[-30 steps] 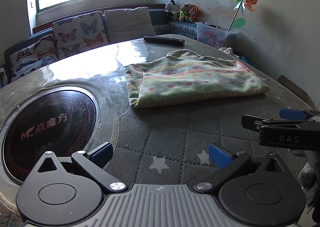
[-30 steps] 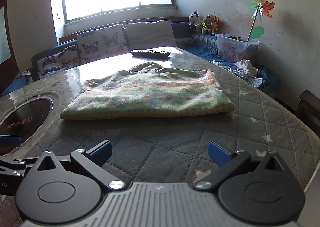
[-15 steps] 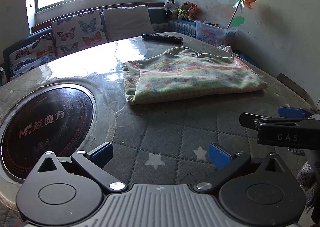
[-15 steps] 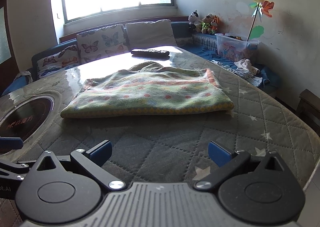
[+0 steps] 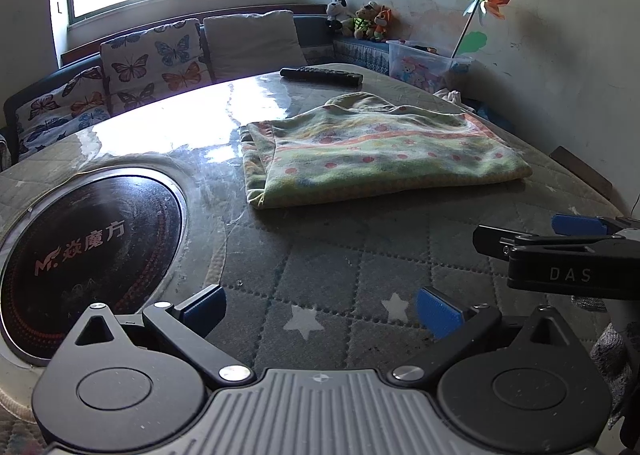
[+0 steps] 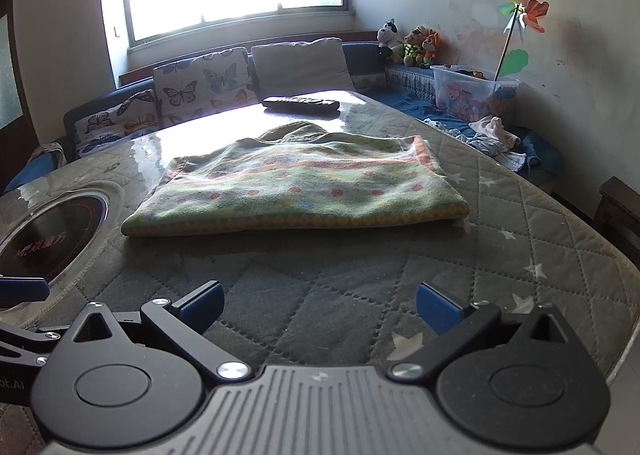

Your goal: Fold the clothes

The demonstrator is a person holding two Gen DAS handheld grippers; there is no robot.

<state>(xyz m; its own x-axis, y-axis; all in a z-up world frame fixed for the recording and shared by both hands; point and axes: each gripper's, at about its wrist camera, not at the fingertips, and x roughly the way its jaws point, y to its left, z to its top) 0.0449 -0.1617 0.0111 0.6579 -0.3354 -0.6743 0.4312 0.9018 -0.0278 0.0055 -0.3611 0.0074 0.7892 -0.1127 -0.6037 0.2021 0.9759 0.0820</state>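
A green garment with red dots and orange stripes [image 5: 372,153] lies folded flat on the quilted table; it also shows in the right wrist view [image 6: 304,187]. My left gripper [image 5: 320,309] is open and empty, held above the table well short of the garment's near edge. My right gripper [image 6: 318,305] is open and empty, also short of the garment's near edge. The right gripper shows side-on at the right of the left wrist view [image 5: 560,251]. A blue pad of the left gripper shows at the left edge of the right wrist view [image 6: 22,289].
A round black cooktop [image 5: 80,251] is set into the table at the left. A black remote [image 5: 320,75] lies beyond the garment. A sofa with butterfly cushions [image 5: 152,63] stands behind. A plastic box [image 6: 472,93] and loose clothes [image 6: 492,135] lie at right.
Both grippers have drawn back a little from the garment and stayed open. The garment has not moved.
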